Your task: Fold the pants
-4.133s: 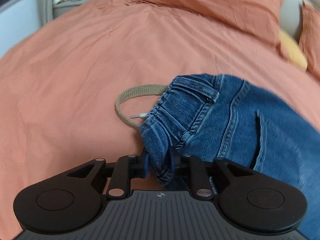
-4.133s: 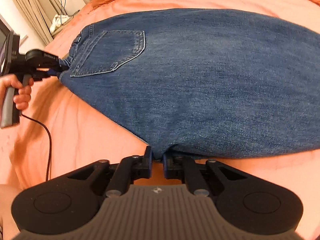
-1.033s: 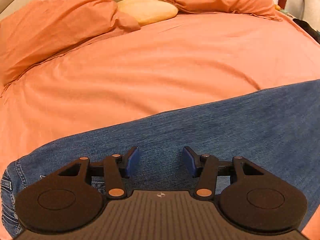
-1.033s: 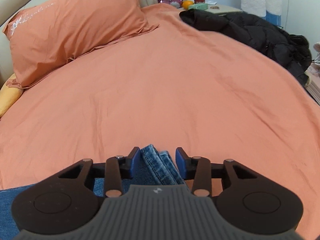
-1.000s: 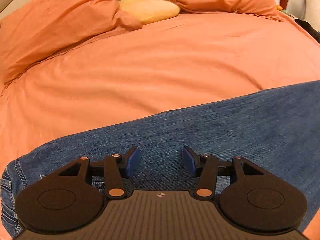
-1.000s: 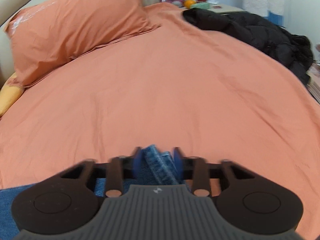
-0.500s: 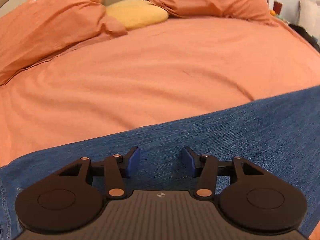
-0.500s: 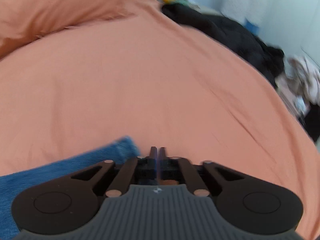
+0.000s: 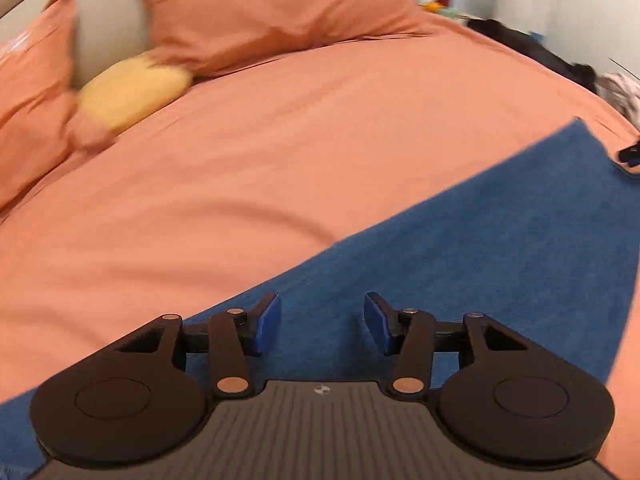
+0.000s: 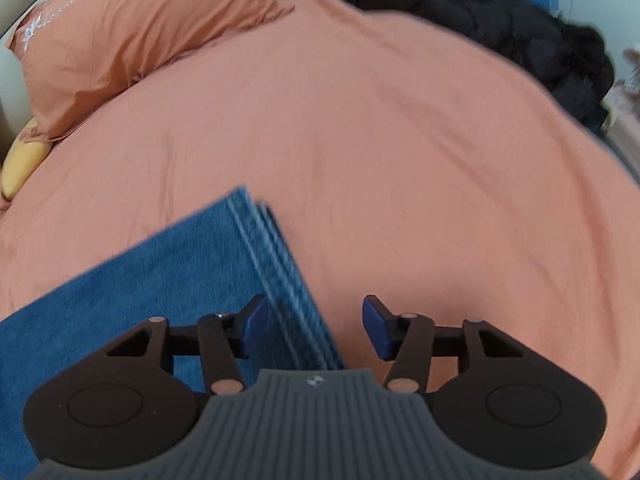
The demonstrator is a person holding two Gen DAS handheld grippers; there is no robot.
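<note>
The blue denim pants [image 9: 460, 248] lie flat on the orange bed cover, legs stretched toward the right. My left gripper [image 9: 322, 324] is open and empty, hovering over the denim near its far edge. My right gripper [image 10: 312, 326] is open and empty, over the stitched hem end of the pants [image 10: 276, 264], which runs between its jaws. The tip of the right gripper [image 9: 628, 156] shows at the right edge of the left wrist view, beside the hem end.
Orange pillows [image 9: 260, 8] [image 10: 132, 28] and a yellow cushion [image 9: 132, 92] lie at the head of the orange bed cover [image 10: 400, 140]. A black jacket [image 10: 500, 28] lies at the bed's far right edge, by a nightstand with small items.
My right gripper, open over the hem a second ago and shut half a second ago, is open again and sits above the hem. My left gripper stayed open and swung right along the leg.
</note>
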